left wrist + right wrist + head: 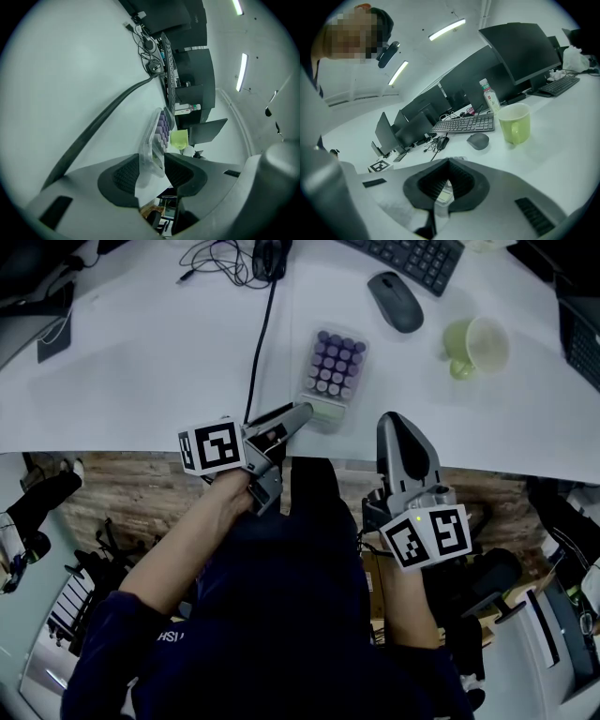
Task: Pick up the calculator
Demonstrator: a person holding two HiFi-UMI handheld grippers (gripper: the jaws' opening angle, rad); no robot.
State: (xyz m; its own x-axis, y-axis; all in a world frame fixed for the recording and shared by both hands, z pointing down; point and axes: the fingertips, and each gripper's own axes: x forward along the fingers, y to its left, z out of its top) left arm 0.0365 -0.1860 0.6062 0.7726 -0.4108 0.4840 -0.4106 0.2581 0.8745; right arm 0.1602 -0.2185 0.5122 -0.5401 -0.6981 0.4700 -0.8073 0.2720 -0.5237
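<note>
Left gripper (301, 412) rolled sideways at frame centre, jaws partly apart around calculator (335, 362) edge; right gripper (396, 423) just right of it, jaws closed, both pointing up-frame

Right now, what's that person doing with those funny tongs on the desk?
A person holds tongs in each hand at a white desk. The left tongs are at the calculator, with its near edge between them; I can't tell if they pinch it yet. The right tongs hang beside it, closed and empty.
</note>
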